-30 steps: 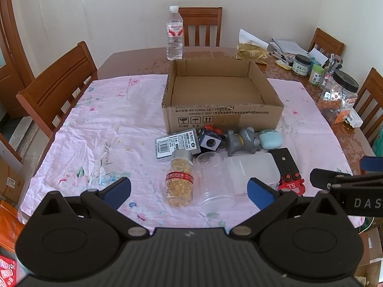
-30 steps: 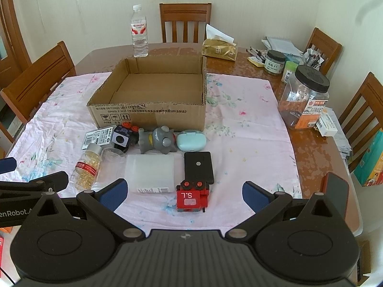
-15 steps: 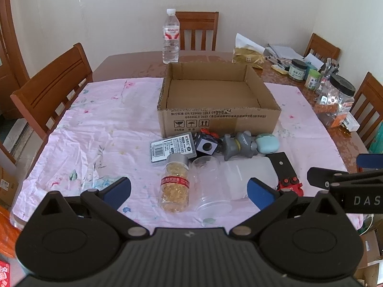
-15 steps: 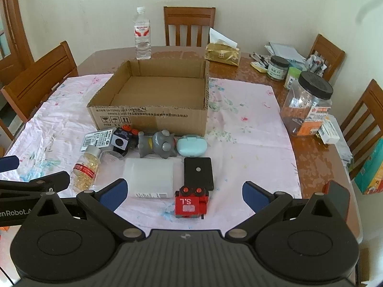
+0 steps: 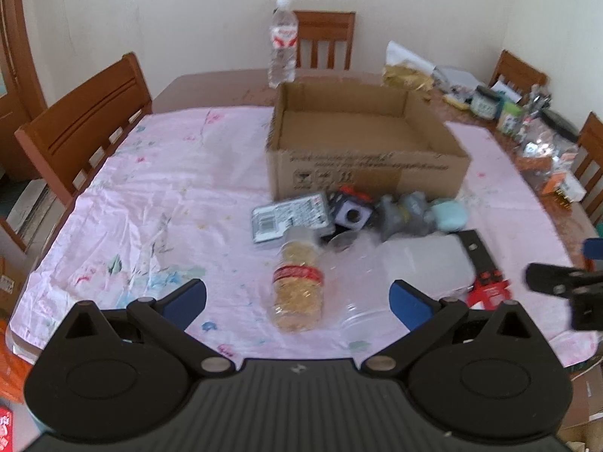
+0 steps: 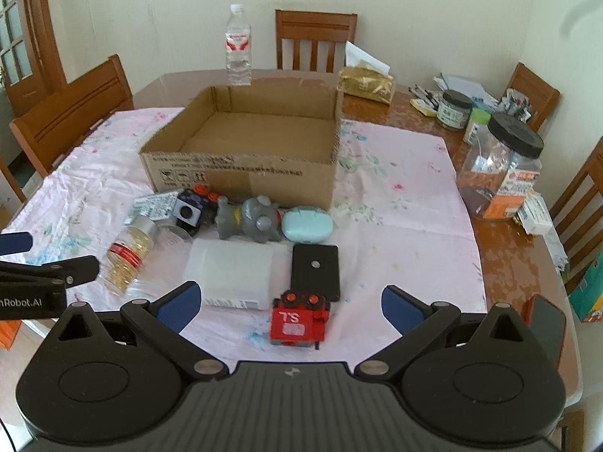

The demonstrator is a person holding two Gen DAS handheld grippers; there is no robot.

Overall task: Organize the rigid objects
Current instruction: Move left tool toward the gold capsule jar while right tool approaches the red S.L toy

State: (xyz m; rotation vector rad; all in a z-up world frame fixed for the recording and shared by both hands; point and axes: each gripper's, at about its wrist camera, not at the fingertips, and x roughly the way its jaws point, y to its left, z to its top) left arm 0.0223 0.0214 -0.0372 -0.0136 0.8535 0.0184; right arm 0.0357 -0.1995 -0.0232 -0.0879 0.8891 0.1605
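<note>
Nothing is sorted yet: the cardboard box (image 6: 241, 150) stands open and bare inside, as far as both views show, and every loose item lies on the pink cloth of the counter (image 6: 414, 203) in front of it. Just beside the box's front wall sit a flat labelled pack (image 6: 152, 205), a dark cube (image 6: 190, 213), a grey toy figure (image 6: 250, 218) and a pale teal case (image 6: 307, 225). Nearer the cameras lie a capsule bottle (image 6: 130, 254) on its side, a clear jar (image 5: 352, 275) touching it, a frosted white box (image 6: 233, 273), a black plate (image 6: 316, 271) and a red block (image 6: 297, 324).

The left hand-held gripper (image 5: 297, 301) hangs with its fingers spread wide, lined up on the capsule bottle and holding nothing. The right hand-held gripper (image 6: 288, 303) is likewise spread and empty, with the red block between its blue tips. The left view is blurred, so the clear jar's outline is probably only partly readable. By my count about 9 items remain to go into the box.
</note>
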